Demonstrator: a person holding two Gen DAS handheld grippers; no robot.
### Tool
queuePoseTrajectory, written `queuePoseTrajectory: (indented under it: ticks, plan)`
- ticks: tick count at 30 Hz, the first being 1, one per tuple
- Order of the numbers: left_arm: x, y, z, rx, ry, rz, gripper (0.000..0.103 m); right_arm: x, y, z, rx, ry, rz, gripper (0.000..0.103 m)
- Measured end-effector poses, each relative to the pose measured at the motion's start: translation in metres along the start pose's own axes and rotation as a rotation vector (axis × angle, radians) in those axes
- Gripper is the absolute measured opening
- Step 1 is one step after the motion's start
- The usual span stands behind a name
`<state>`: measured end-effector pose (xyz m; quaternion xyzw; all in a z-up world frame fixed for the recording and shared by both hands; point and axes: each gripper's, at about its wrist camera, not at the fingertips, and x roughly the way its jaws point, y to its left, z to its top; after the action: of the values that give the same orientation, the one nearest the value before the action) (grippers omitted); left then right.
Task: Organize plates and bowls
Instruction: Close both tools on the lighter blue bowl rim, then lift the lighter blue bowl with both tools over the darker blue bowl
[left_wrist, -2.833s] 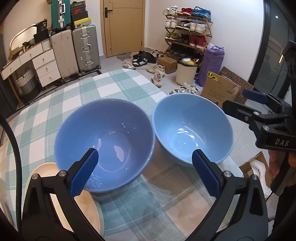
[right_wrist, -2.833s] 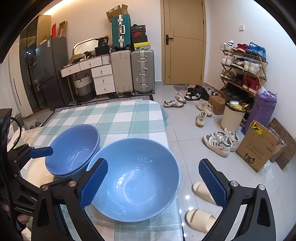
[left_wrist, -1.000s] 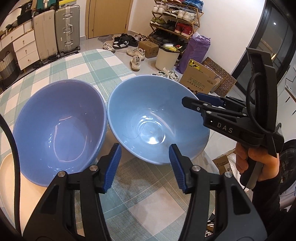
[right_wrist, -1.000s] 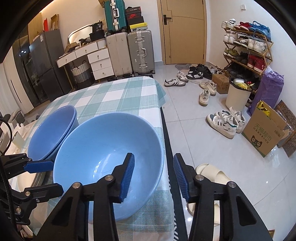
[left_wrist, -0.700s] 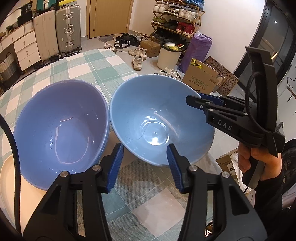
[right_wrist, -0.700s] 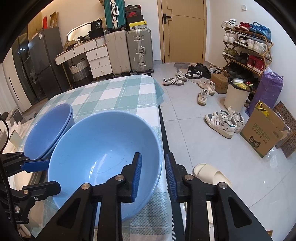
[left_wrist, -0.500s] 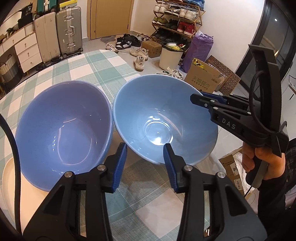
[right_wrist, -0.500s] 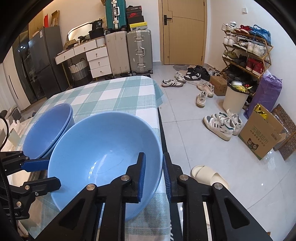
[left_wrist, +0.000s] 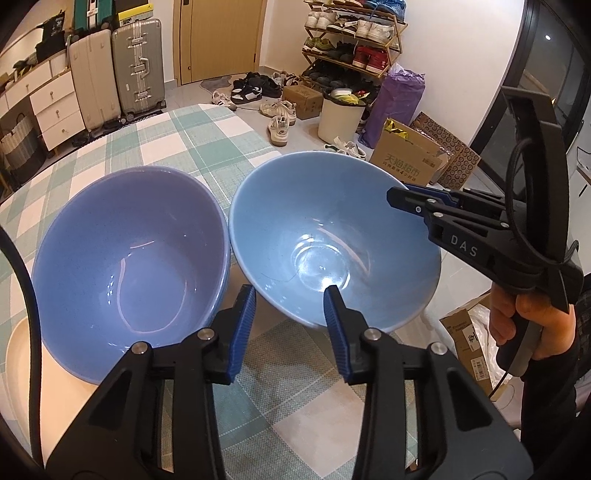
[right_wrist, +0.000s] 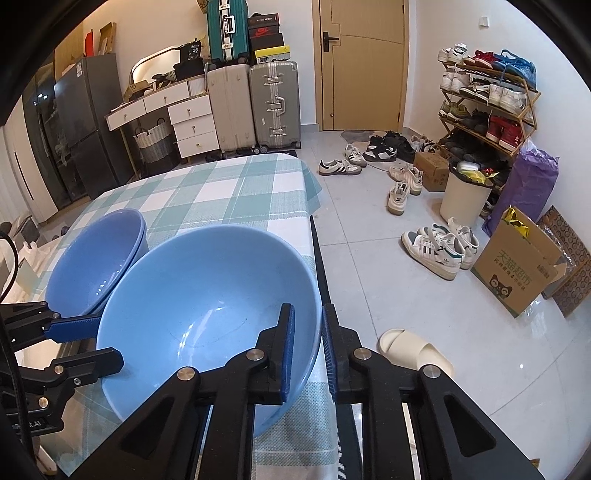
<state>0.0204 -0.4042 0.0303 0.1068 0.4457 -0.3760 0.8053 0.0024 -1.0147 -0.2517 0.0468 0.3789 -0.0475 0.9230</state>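
Cream plate (left_wrist: 16, 354): at 8 o'clock in your left wrist view, flat on the table (left_wrist: 155, 140), partly hidden under the darker bowl.
Darker blue bowl (left_wrist: 129, 258): glossy, deep and round, periwinkle inside; it looks to be two nested bowls, a second rim showing under the first. It sits at 9 o'clock, its rim just beside the lighter bowl's.
Your left gripper (left_wrist: 288, 314): at 6 o'clock, its fingers (left_wrist: 243, 325) apart, holding nothing; their blue pads sit just below the gap between the two bowls.
Lighter blue bowl (left_wrist: 332, 240): pale sky blue, glossy, with bright glints in the bottom; right of centre, tilted, by the table's right edge over the green-and-white check cloth.
Your right gripper (right_wrist: 306, 350): its fingers (right_wrist: 288, 347) are clamped on the lighter bowl's right rim, one pad inside, one outside; in your left view it reaches in from 3 o'clock.
Floor (right_wrist: 369, 229): scattered shoes and a cardboard box at 3 o'clock.
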Motion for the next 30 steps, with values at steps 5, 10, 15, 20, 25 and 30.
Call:
queuePoseTrajectory:
  ticks: [5,10,15,20,25,30]
  plan:
    - [-0.005,-0.001,0.002,0.007,-0.017,0.002,0.035,-0.008,0.001,0.001,0.006,-0.014,0.000,0.015]
    - [-0.013,-0.002,0.006,0.016,-0.046,0.000,0.035,-0.024,0.004,0.003,0.008,-0.040,-0.009,0.015]
    - [-0.026,-0.004,0.009,0.024,-0.084,-0.003,0.035,-0.044,0.007,0.008,0.010,-0.073,-0.021,0.015]
    - [-0.040,-0.003,0.012,0.028,-0.122,-0.004,0.035,-0.062,0.011,0.013,0.013,-0.098,-0.031,0.015]
    - [-0.057,0.000,0.014,0.024,-0.157,0.000,0.035,-0.080,0.019,0.018,-0.001,-0.130,-0.041,0.015]
    - [-0.077,0.005,0.013,0.017,-0.203,0.010,0.035,-0.094,0.032,0.025,-0.012,-0.156,-0.046,0.015]
